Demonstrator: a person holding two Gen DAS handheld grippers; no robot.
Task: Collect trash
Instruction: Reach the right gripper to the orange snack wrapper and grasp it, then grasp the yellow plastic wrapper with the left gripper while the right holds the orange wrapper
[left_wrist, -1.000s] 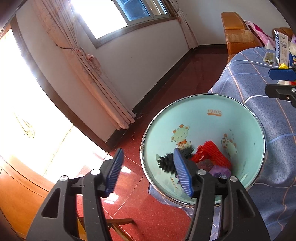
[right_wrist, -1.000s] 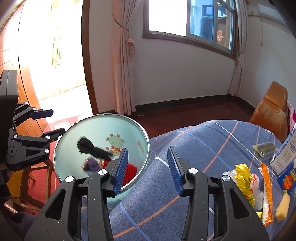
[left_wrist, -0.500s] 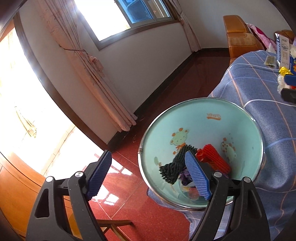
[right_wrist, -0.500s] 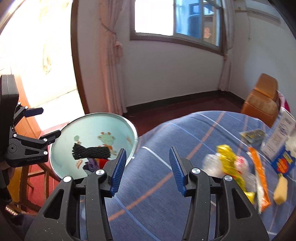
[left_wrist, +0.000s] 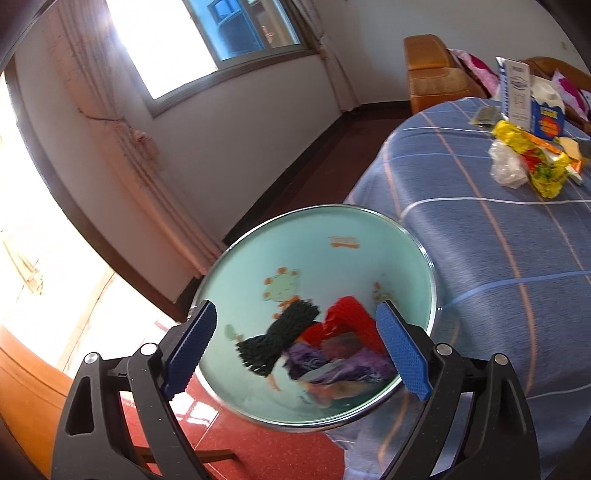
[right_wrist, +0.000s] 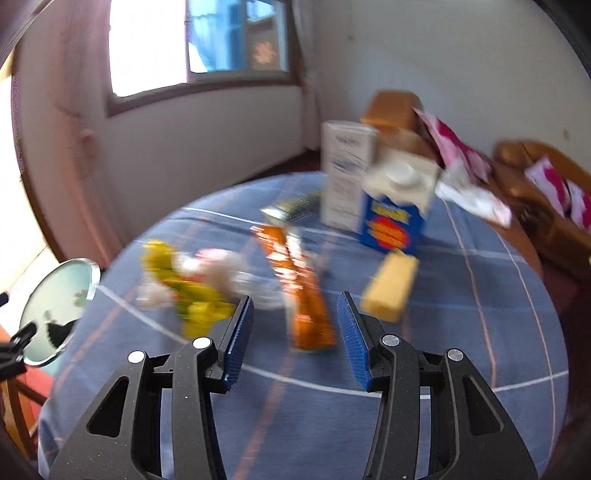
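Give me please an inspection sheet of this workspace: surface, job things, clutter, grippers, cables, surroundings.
Surface: table under a blue checked cloth.
Job's things: trash bin beside the table, holding a dark mesh piece and red and purple scraps; orange wrapper, yellow wrapper and pale yellow block on the cloth.
Clutter: blue carton, white box.
Grippers: left gripper opening over the bin, nothing between; right gripper open above the orange wrapper.
Cables: nothing seen.
Surroundings: window, curtain, red floor, brown sofa.

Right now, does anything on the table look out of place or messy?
Yes. Wrappers lie loose on the blue tablecloth: a crumpled yellow wrapper, an orange packet and a flattened dark packet, none yet in the bin.
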